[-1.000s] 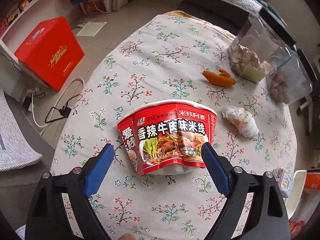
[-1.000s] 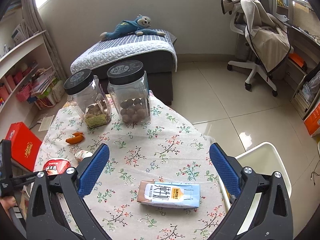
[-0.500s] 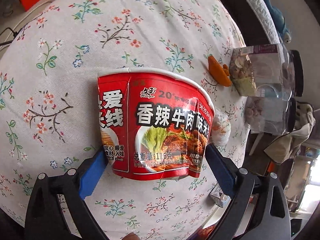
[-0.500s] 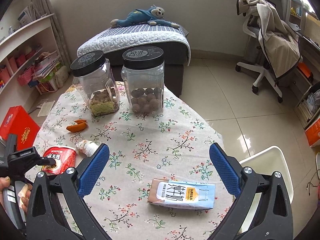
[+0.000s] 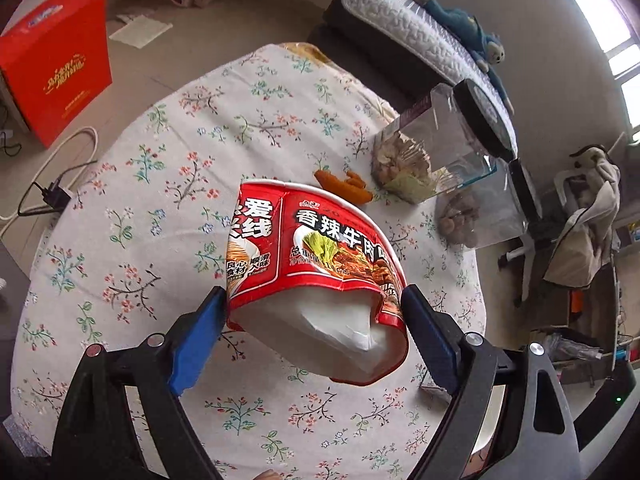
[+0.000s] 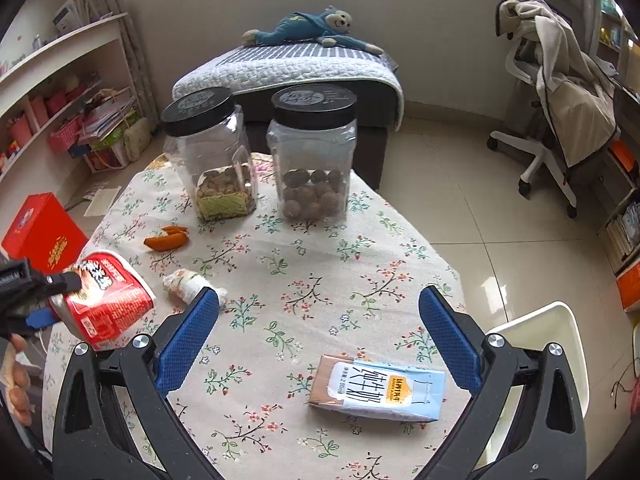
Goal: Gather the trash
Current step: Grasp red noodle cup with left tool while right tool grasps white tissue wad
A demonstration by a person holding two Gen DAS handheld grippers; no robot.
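Observation:
A crushed red instant-noodle cup [image 5: 312, 256] hangs tilted above the flowered tablecloth [image 5: 168, 184], its white bottom toward the camera. My left gripper [image 5: 313, 296] has its blue pads pressed on both sides of the cup, and its jaws are closing. The right wrist view shows that cup [image 6: 106, 296] at the table's left edge. My right gripper [image 6: 319, 295] stands open over the table, holding nothing. A light blue milk carton [image 6: 378, 390] lies flat just below its right finger. A crumpled white wrapper [image 6: 188, 286] and an orange peel [image 6: 166, 238] lie on the cloth.
Two clear jars with black lids [image 6: 212, 160] [image 6: 314, 156] stand at the table's far side. A white plastic rim [image 6: 548, 328] sits beside the table on the right. A red box [image 6: 40, 232] is on the floor at the left. A person's fingers [image 6: 18, 392] show at the lower left.
The left gripper closed on the noodle cup and lifted it off the cloth, tilting it. The right gripper came nearer the table, with the milk carton now closer to its right finger.

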